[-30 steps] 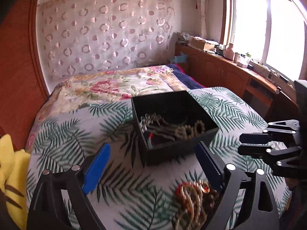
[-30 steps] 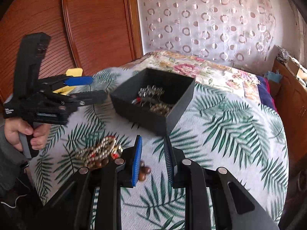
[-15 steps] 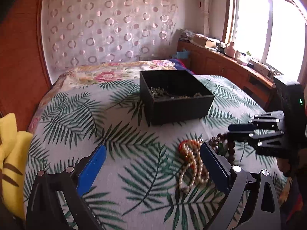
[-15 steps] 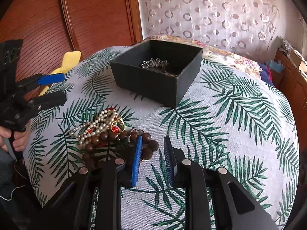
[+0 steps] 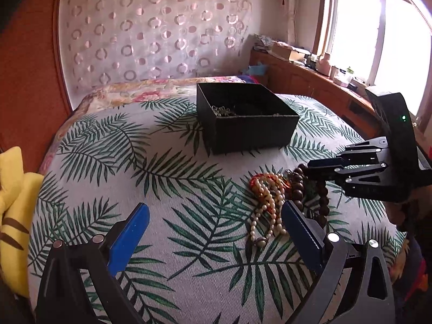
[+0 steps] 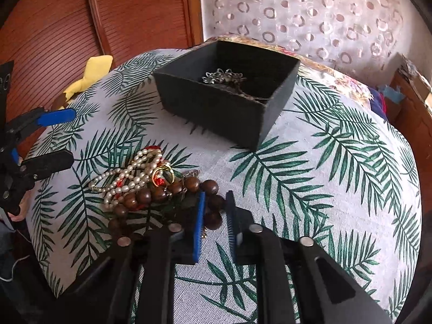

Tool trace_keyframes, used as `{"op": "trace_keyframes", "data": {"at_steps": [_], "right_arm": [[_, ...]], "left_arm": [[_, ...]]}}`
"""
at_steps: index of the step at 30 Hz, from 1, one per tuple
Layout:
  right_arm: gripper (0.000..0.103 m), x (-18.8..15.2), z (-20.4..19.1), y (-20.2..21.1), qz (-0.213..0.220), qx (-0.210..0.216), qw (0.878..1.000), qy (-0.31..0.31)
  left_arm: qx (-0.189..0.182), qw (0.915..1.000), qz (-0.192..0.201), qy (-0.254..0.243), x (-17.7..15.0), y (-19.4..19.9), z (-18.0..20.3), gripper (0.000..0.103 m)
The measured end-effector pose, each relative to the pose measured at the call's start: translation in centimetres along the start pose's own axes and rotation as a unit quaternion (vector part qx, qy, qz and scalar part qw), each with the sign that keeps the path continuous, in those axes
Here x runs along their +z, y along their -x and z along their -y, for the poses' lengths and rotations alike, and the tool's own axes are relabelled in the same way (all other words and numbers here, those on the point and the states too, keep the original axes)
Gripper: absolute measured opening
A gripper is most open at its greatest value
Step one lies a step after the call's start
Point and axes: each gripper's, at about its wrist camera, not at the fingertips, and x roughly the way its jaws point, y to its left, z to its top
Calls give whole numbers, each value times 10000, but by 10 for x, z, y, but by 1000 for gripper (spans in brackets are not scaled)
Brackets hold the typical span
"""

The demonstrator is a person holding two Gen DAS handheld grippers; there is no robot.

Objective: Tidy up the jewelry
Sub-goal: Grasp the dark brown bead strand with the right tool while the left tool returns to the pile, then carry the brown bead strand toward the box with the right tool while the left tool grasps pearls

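Behind us hangs a curtain (image 5: 151,35) dotted with rings, with wooden panelling (image 6: 121,19) to one side and a bright window (image 5: 378,27) to the other. We work over a cloth (image 5: 167,178) printed with green palm leaves. On it, toward the far side, sits a black box (image 5: 251,131) — open-topped, with a silvery chain (image 6: 222,77) lying inside. A yellow cushion (image 5: 13,210) pokes in at the cloth's edge. Nearer us lies the jewelry pile, well apart from the box: a pearl strand (image 6: 129,178), tangled with red bits and a gold ring (image 6: 162,174), and touching it a loop of brown wooden beads (image 6: 154,197).

Our left gripper (image 5: 213,224) stands spread wide, nothing between its pads, just beside the pearls. Our right gripper (image 6: 216,210) is closing — several brown beads sit between its fingers, though we cannot tell whether the pads press on them yet.
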Motion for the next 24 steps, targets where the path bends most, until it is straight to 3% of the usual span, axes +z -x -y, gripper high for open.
{"op": "trace_keyframes", "data": {"at_steps": [8,16,22,24], "right_arm": [[15,2,-10,46,841,-83,9963,182],[15,7,-7,88,1342,-103,9908,160],[15,10,-6,102,1480,-147,9888,158],[15,10,-5,106,1525,-161,9881,153]], "left_arm": [[-154,9997,-164,-84,-13,1,6,94],[-415,9981,-399,-202,-14,-10,15,42],[-535,9959,-588,-433,-8,-27,25,20],[-490,9952,-663,-519,-9,-32,29,17]]}}
